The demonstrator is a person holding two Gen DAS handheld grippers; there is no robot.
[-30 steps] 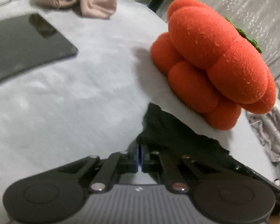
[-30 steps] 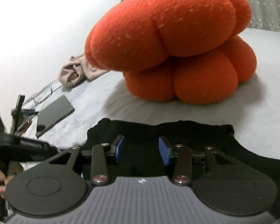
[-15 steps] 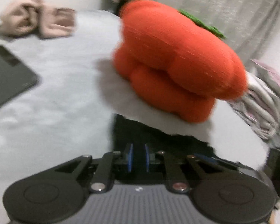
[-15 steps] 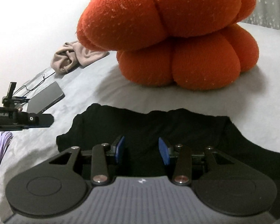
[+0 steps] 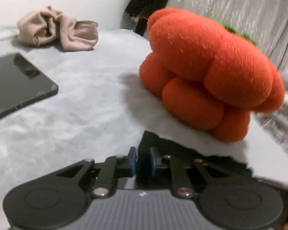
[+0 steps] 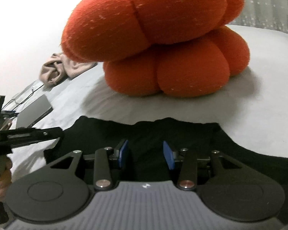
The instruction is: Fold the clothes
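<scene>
Left wrist view: the left gripper [image 5: 143,161] has just been opening its jaws to a narrow gap, with the black garment [image 5: 182,151] dark between the blue pads; whether they still pinch it, I cannot tell. That garment lies flat on the grey bed [image 5: 76,115], just in front of the orange plush pumpkin [image 5: 211,72]. Over on the right, the right gripper [image 6: 145,154] hovers half open above the same cloth [image 6: 147,132], with nothing gripped.

Your black garment [image 6: 163,134], lying flat on the grey bed, near edge, wavy far hem, before the orange cushion
</scene>
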